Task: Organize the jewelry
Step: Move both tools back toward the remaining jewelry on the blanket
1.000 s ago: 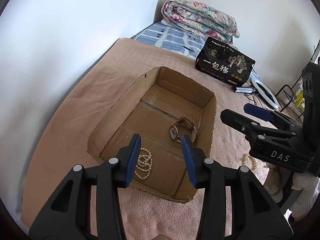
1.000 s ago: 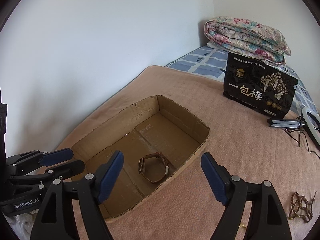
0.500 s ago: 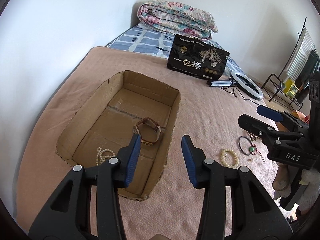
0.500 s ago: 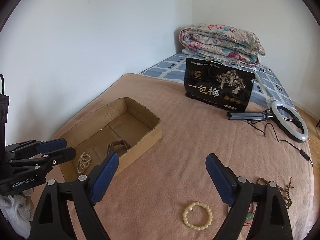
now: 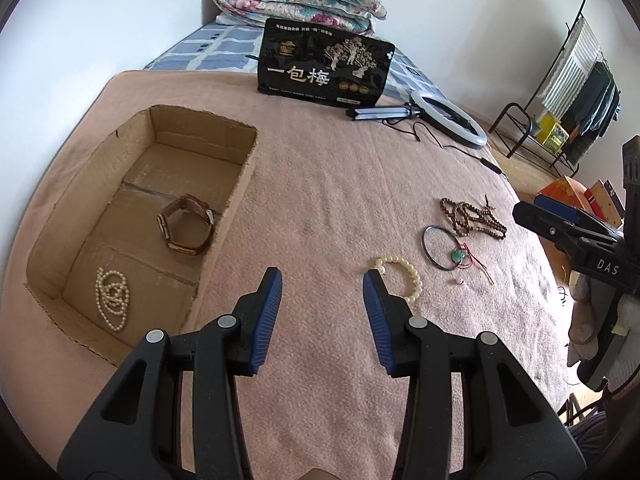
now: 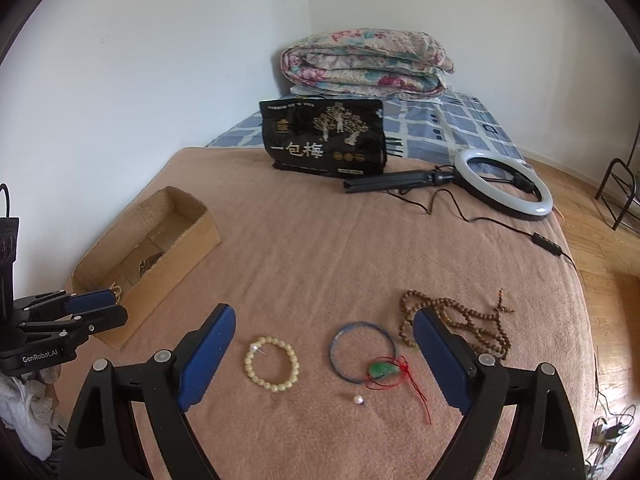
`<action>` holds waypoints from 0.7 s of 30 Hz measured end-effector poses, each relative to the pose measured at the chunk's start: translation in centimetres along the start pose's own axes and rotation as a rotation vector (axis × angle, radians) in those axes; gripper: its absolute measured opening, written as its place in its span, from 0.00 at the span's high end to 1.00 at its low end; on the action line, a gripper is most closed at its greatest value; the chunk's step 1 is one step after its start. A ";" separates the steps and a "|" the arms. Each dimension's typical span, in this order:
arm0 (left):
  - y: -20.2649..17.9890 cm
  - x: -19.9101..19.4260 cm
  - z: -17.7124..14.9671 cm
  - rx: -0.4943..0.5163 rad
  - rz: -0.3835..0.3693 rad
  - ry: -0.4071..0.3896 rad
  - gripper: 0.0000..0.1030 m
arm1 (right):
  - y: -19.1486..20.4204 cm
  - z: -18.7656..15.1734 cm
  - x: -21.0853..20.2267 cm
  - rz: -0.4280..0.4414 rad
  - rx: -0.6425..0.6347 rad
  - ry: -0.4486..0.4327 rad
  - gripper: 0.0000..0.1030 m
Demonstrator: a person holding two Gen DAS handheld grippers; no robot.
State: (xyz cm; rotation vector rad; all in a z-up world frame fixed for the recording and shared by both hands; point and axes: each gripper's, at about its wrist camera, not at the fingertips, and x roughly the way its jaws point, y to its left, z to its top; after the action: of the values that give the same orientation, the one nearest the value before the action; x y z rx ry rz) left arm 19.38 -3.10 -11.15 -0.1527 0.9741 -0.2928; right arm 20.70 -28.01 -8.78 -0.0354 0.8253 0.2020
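Note:
An open cardboard box [image 5: 244, 184] lies at the left of the pink bed cover, with a brown-strapped watch [image 5: 186, 230] and a pearl necklace [image 5: 112, 298] inside. To its right lie a cream bead bracelet [image 6: 294, 360], a blue bangle [image 6: 333, 346], a green pendant [image 6: 380, 369] on red cord, a long brown bead string [image 6: 452, 320] and a small loose pearl [image 6: 358, 400]. My right gripper [image 6: 324, 318] hovers wide open over the bangle, holding nothing. My left gripper [image 5: 322, 280] stands open and empty between the box and the cream bracelet [image 5: 416, 280].
A black printed bag [image 5: 324, 64] stands at the back of the cover. Beside it lies a ring light [image 6: 504, 184] with its cable. A folded floral quilt [image 6: 364, 64] sits in the corner. Wood floor and a metal rack [image 5: 560, 92] are to the right.
Both grippers have swung right, away from the box, so the loose jewelry has come into view. The right jaws have spread a little wider.

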 end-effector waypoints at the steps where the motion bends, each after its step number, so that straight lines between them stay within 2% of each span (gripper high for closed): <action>1: -0.2 0.4 -0.1 -0.004 -0.005 0.011 0.59 | -0.7 -0.3 -0.1 -0.003 0.013 0.006 0.11; 9: -2.7 2.6 -0.4 0.004 -0.023 0.065 0.59 | -4.8 -1.9 0.5 -0.004 0.094 0.057 0.13; 21: -4.8 7.6 -1.1 0.025 -0.048 0.153 0.59 | -9.8 -5.1 6.0 0.056 0.276 0.218 0.36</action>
State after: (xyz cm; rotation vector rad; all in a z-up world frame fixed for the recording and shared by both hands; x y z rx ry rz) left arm 21.66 -10.03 -16.52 -0.1322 1.1186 -0.3645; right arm 22.87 -37.21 -17.16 0.2289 1.0666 0.1370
